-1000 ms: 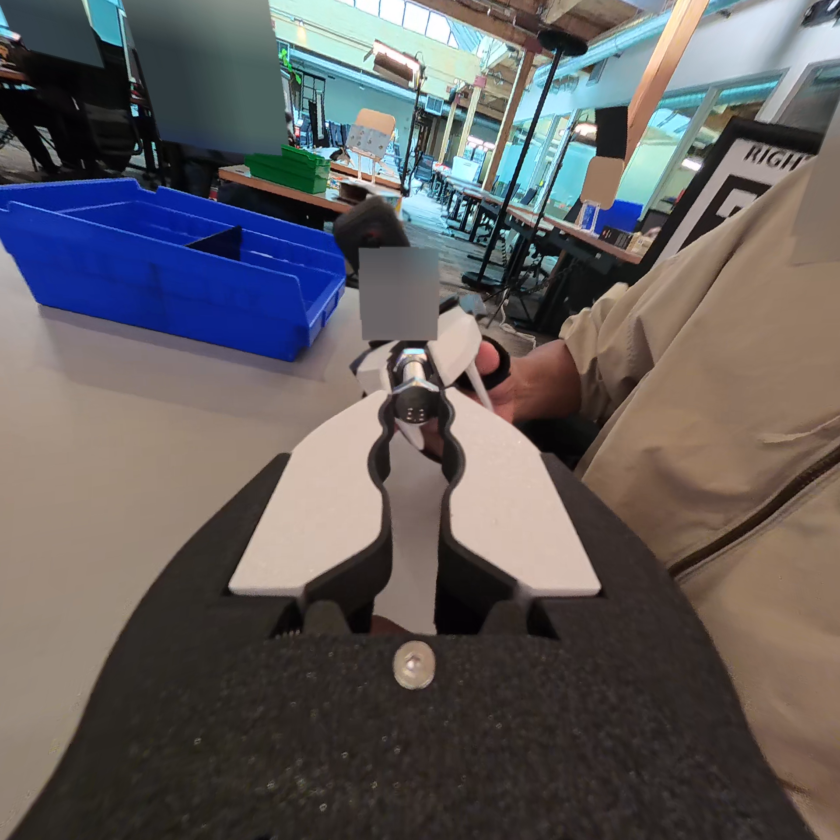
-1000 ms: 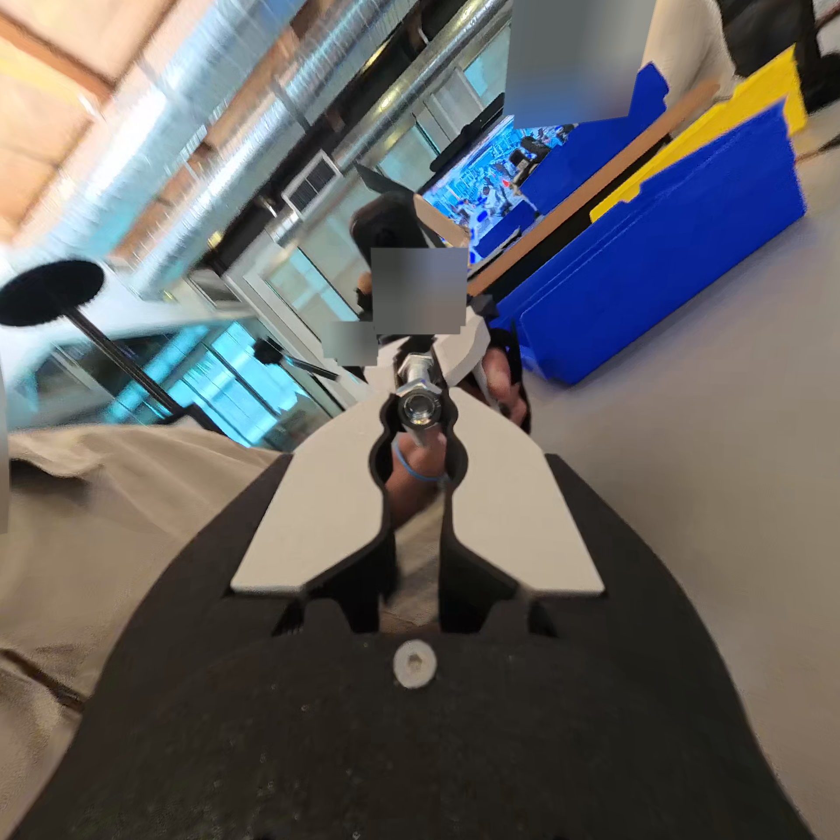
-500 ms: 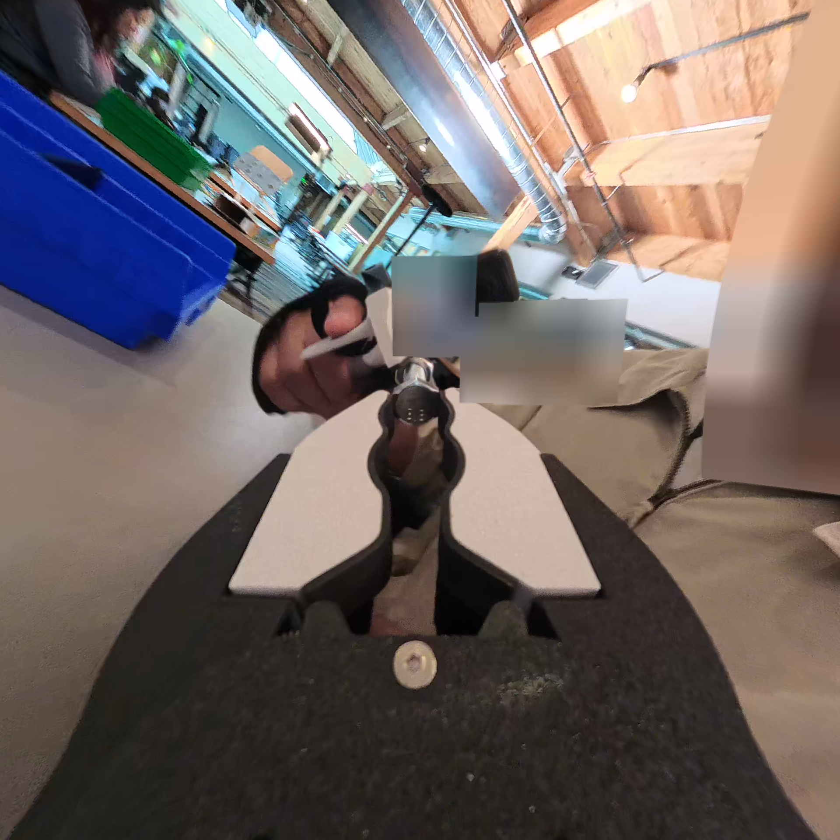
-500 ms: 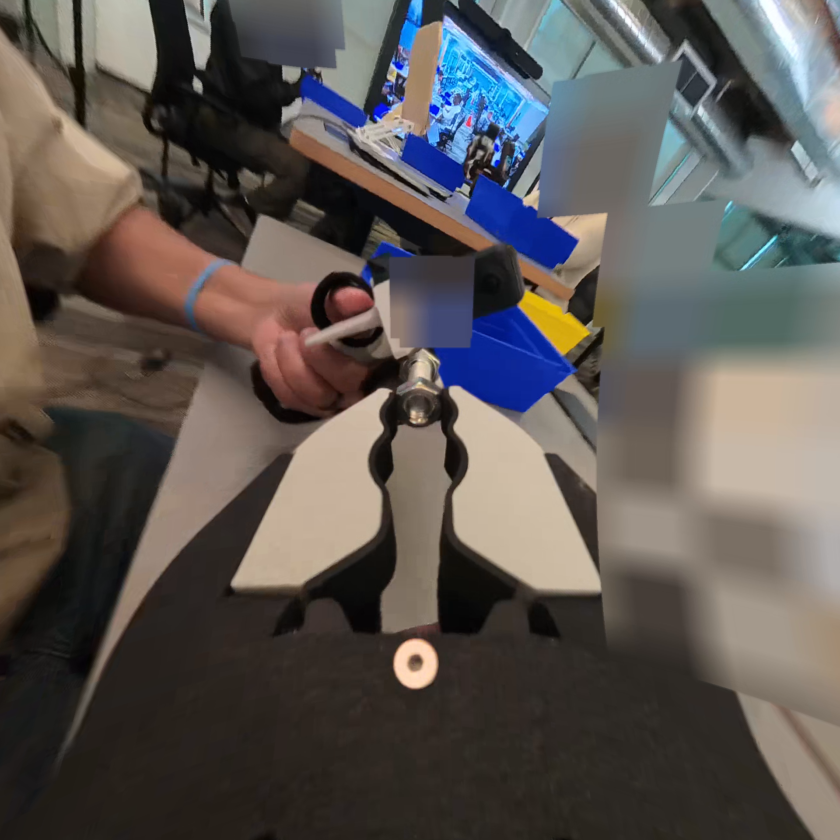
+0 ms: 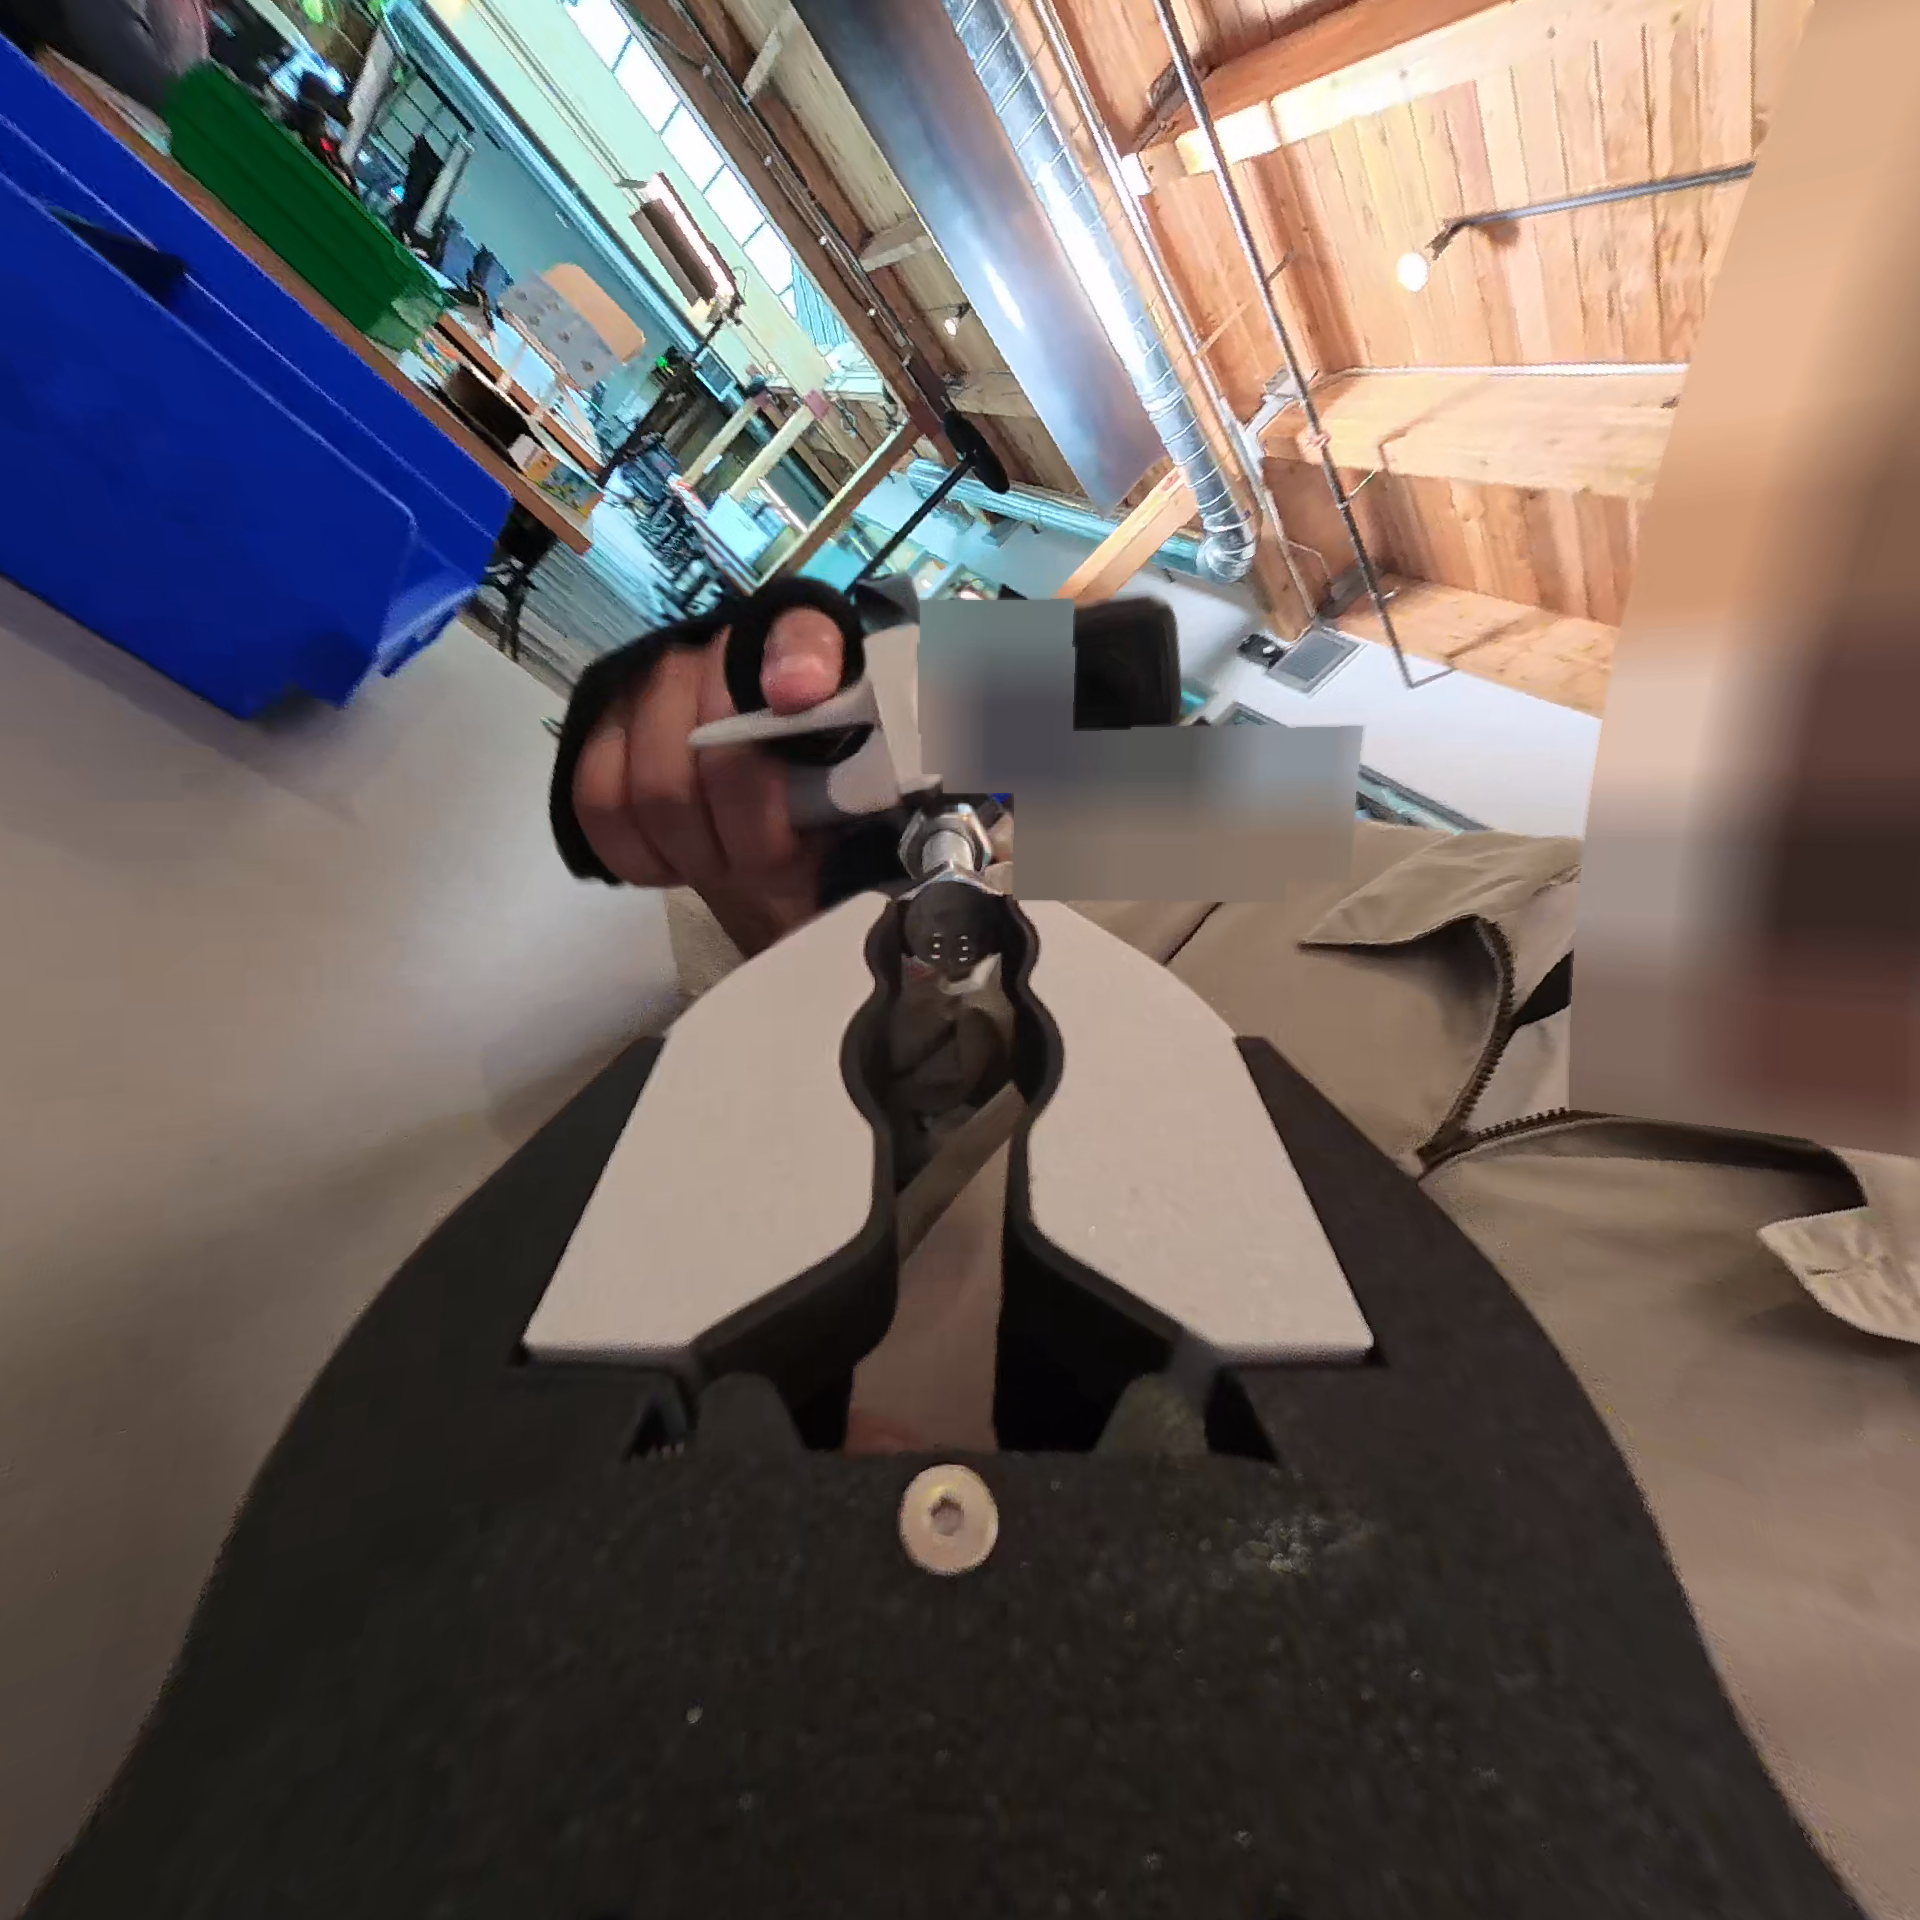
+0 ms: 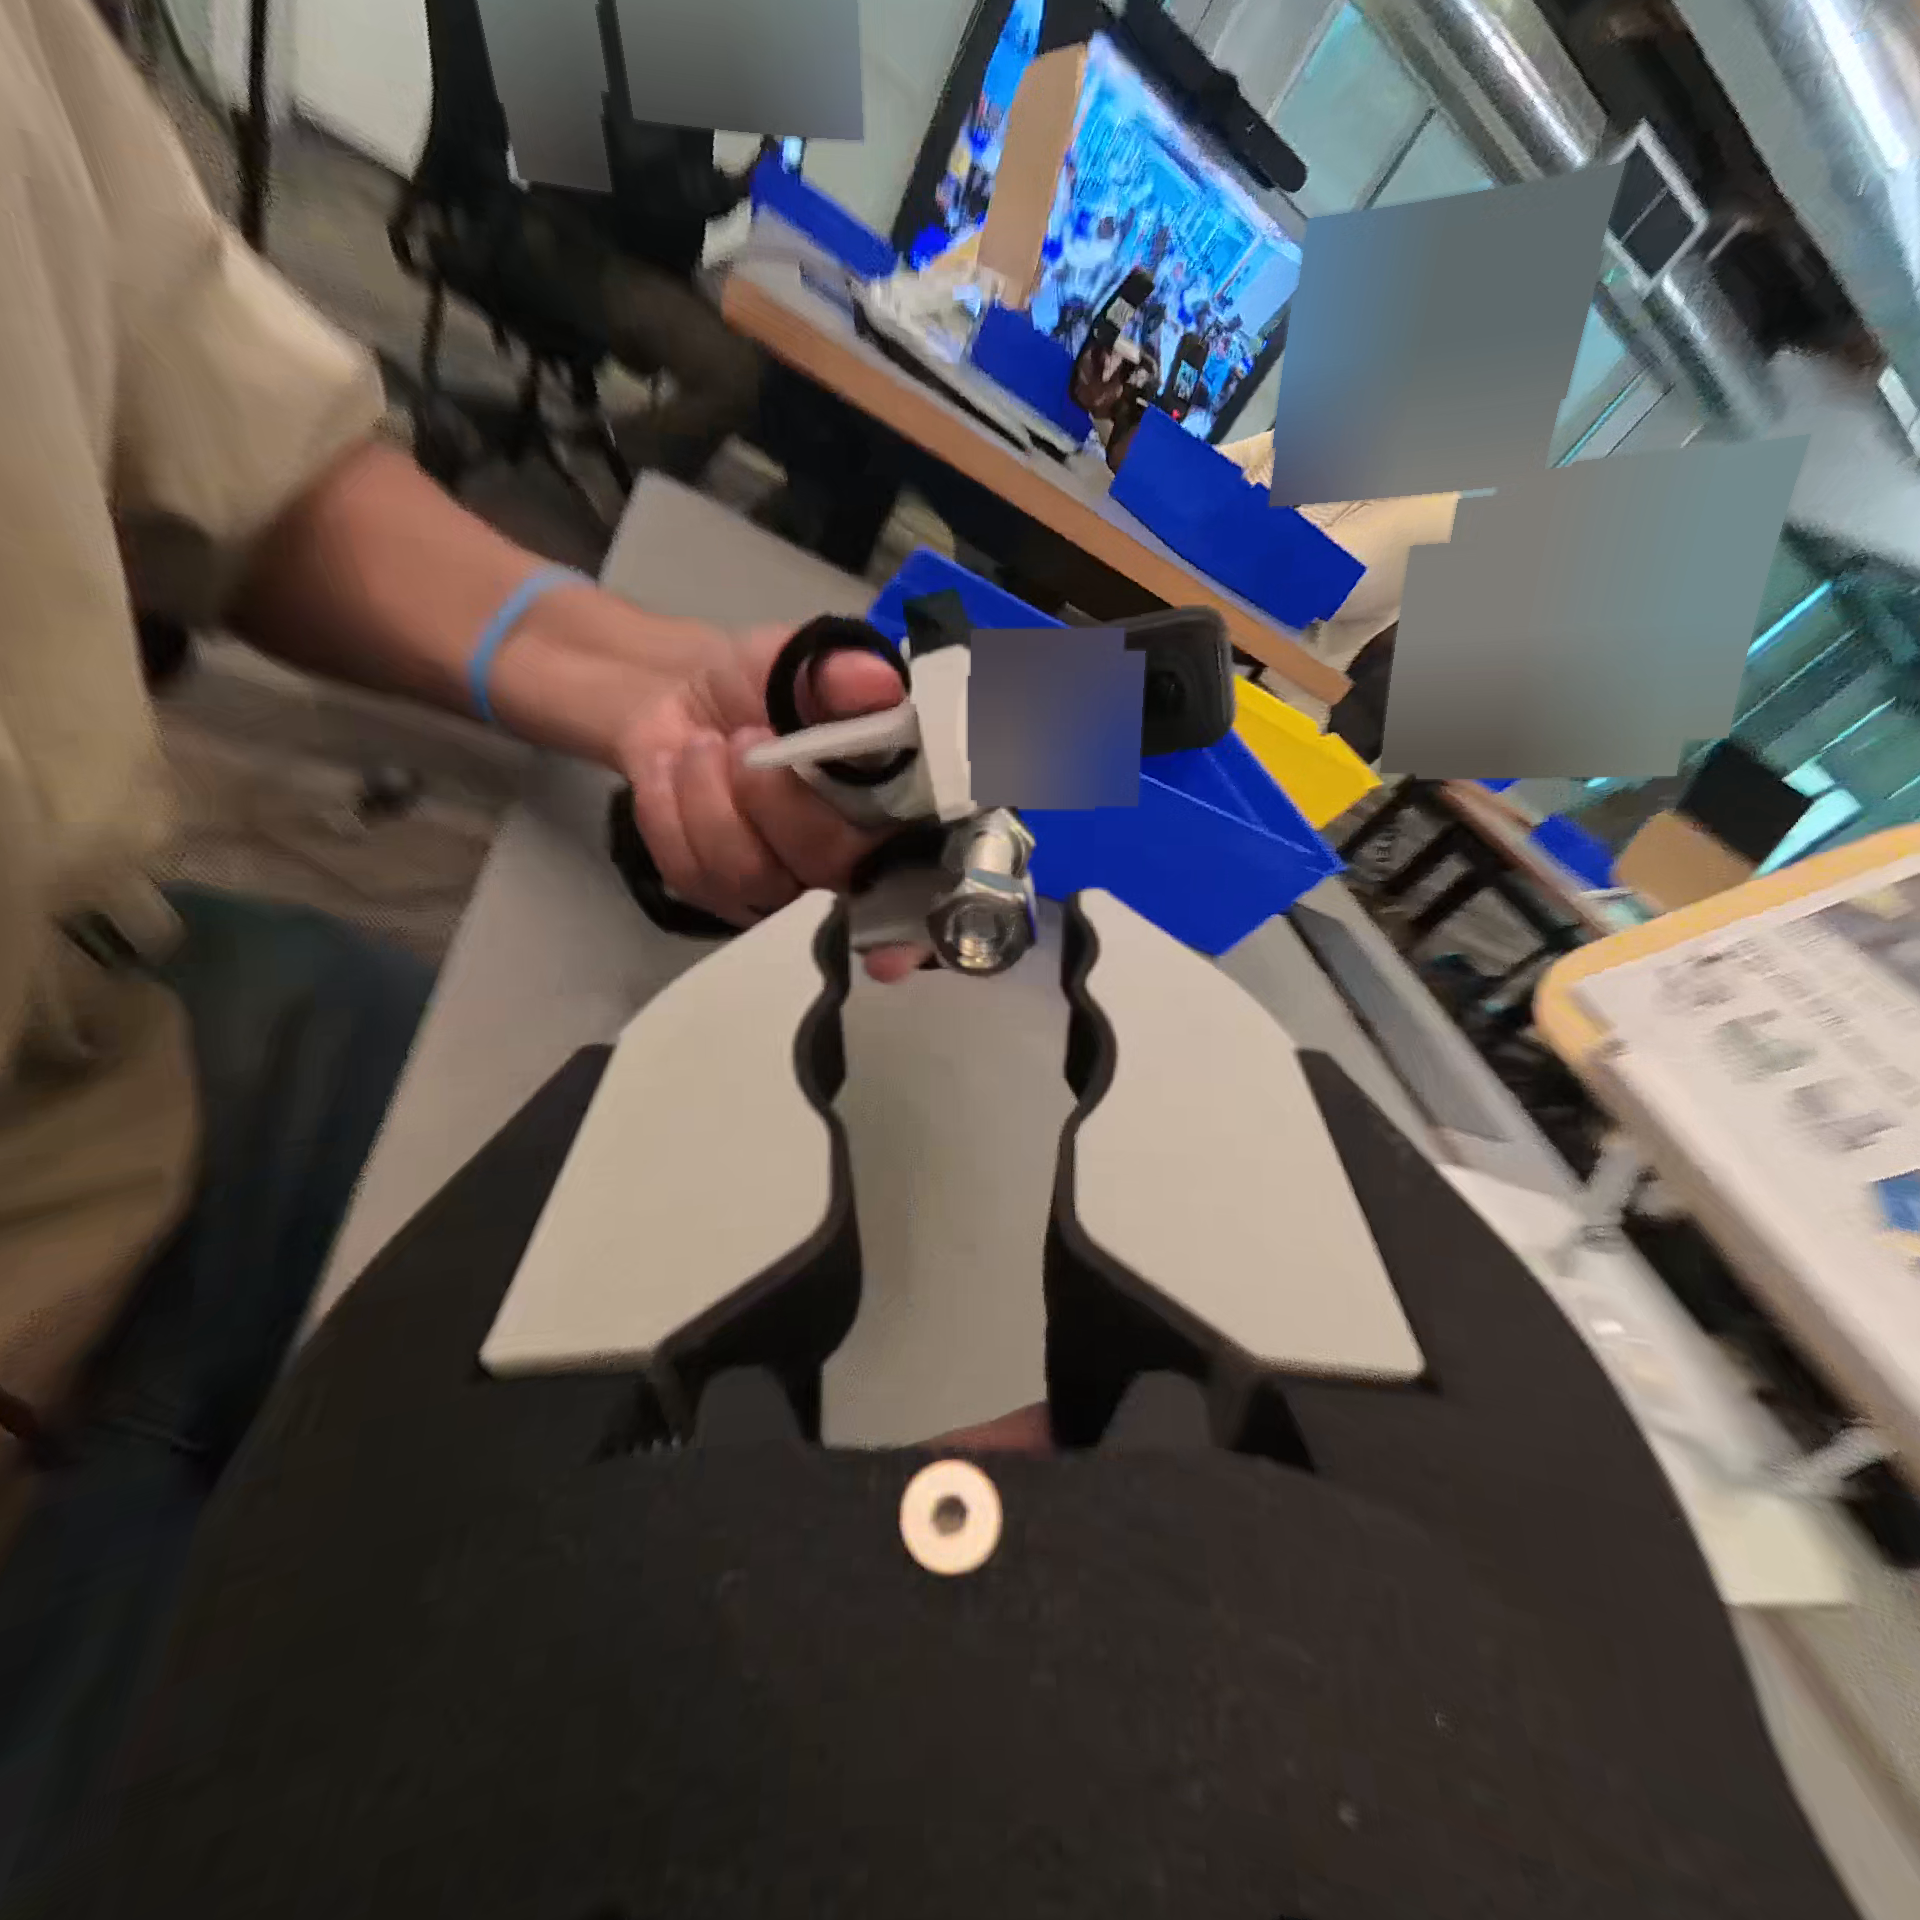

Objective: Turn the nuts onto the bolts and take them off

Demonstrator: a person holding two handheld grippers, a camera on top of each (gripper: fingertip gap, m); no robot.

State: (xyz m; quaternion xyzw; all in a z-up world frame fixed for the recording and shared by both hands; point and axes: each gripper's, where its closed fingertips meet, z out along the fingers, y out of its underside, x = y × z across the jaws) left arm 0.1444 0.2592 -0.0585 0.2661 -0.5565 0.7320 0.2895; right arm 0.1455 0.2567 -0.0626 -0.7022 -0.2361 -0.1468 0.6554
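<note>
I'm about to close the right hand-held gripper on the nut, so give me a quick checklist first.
1. Left hand-held gripper clamped on the bolt head: ok.
2. Right hand-held gripper open wide enough for the nut: ok.
3. Nut between the right fingertips: ok, though off-centre.
4. Nut threaded on the bolt: ok.
5. How far the nut is screwed on: cannot tell.
</note>
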